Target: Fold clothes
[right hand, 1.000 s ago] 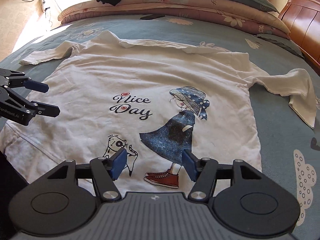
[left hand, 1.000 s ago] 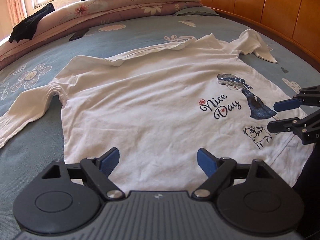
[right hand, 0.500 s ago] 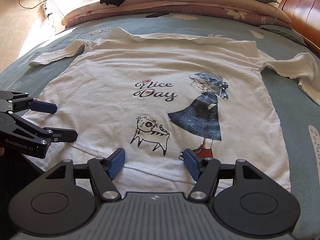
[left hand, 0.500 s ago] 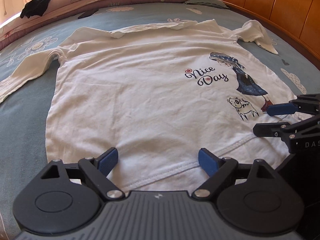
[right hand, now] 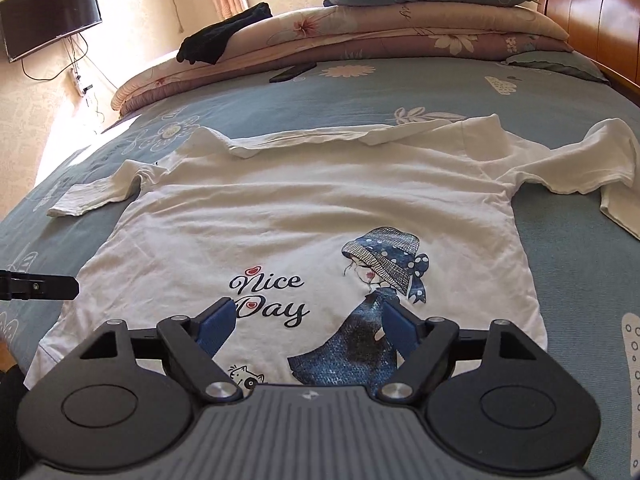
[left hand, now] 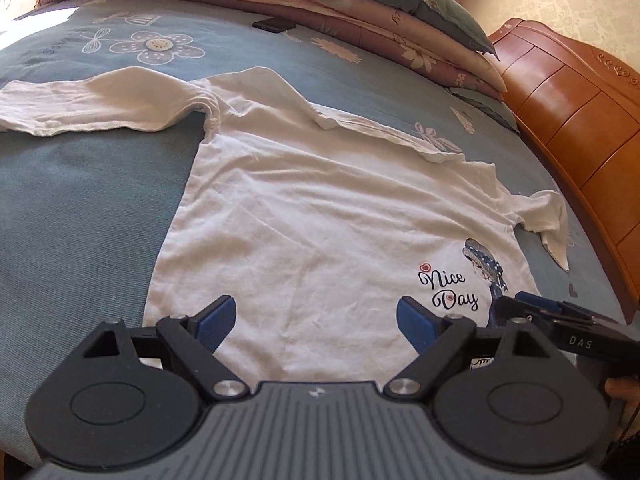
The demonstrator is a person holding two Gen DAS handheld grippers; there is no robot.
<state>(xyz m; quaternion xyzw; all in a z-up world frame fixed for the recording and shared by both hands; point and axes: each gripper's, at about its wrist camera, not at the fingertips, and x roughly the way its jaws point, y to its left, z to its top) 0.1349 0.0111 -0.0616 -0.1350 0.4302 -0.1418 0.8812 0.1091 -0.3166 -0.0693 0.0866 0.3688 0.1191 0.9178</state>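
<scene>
You are hovering the left gripper (left hand: pixel 315 322), jaws wide and empty, and the right gripper (right hand: pixel 308 322), jaws opening and empty, over the shirt (right hand: pixel 304 208) lying mid-bed; it's looking light and limp, so consider pinching its hem corners

A home bedroom: bed (right hand: pixel 560 264), stacked quilts (right hand: pixel 360 36), wall television (right hand: pixel 48 12).

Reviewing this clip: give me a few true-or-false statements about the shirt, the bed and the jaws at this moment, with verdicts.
1. The white shirt lies print side up on the bed. True.
2. The left gripper holds the hem. False: its jaws are open and hold nothing.
3. A dark garment lies on the folded quilts. True.
4. The shirt is already folded in half. False: it lies spread out, sleeves out to the sides.
5. The right gripper has its jaws opening over the print. True.
</scene>
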